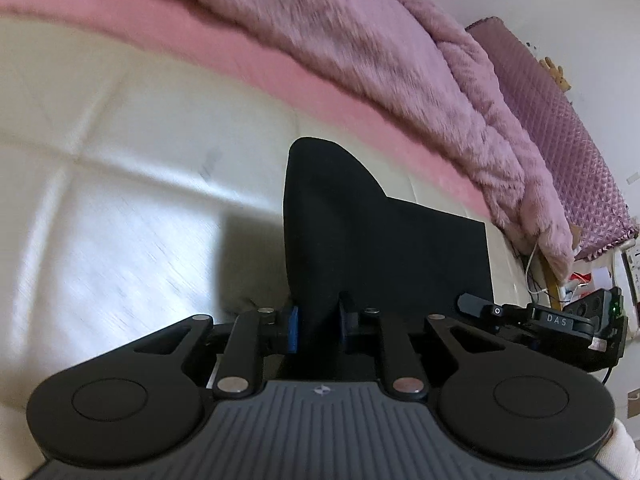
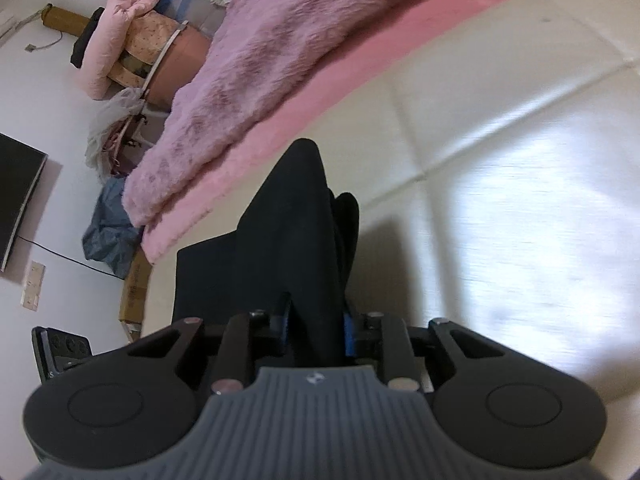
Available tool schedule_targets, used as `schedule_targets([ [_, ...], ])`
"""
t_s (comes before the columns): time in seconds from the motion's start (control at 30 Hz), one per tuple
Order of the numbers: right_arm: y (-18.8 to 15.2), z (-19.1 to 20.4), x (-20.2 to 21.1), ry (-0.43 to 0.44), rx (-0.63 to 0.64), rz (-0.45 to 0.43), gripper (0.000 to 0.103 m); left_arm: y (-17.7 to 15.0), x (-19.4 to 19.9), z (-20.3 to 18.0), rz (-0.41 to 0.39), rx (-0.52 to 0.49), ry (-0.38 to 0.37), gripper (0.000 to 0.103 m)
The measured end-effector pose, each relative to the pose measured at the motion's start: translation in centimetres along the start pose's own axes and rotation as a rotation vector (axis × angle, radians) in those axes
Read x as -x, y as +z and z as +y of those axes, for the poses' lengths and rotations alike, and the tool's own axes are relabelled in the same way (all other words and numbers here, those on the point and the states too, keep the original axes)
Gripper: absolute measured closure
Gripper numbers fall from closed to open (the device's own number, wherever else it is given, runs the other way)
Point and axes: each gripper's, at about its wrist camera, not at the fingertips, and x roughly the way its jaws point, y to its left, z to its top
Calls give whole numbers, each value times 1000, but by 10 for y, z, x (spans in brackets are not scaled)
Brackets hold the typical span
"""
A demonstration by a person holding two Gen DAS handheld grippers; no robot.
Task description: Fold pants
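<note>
While the left wrist view is a bit blurry, one pair of black pants (image 1: 360,240) can be made out on the cream padded surface (image 1: 120,200), and one edge of them is pinched between the blue pads of the left gripper (image 1: 318,326), so it's clamped down on fabric. From that pinch the cloth is pulled up into a peak, with a flatter part spread to the right of the peak. One fluffy purple blanket (image 1: 360,60) is draped behind the pants, with one pink sheet (image 1: 240,56) under its edge. Just right of the pants, the right gripper (image 1: 476,304) is seen side-on; its grip can't be told from here.

Over in the right wrist view, the same pants (image 2: 296,240) are gripped by the right gripper (image 2: 318,330), closed tight on a bunched fold. Two rounded humps of cloth are raised ahead of the fingers. Left of the pants, one cardboard box (image 2: 134,292) and one dark screen (image 2: 18,200) are spotted.
</note>
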Motion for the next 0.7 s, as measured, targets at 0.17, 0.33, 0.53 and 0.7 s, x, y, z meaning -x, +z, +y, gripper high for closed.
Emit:
schedule_targets([
  [0.17,6,45,-42,41,9,5,83,39,27,29,-17,-24,50,84],
  [0.33,14,79,-94,68,2,33,84,74,32,62,-8,-12,105,84],
  [0.53,22,88,-145,35,29,75,84,86,8,93,23,20,158,83],
  [0.7,29,78,-166,-12,47,99,83,87,-2,109,14,37,183,75],
])
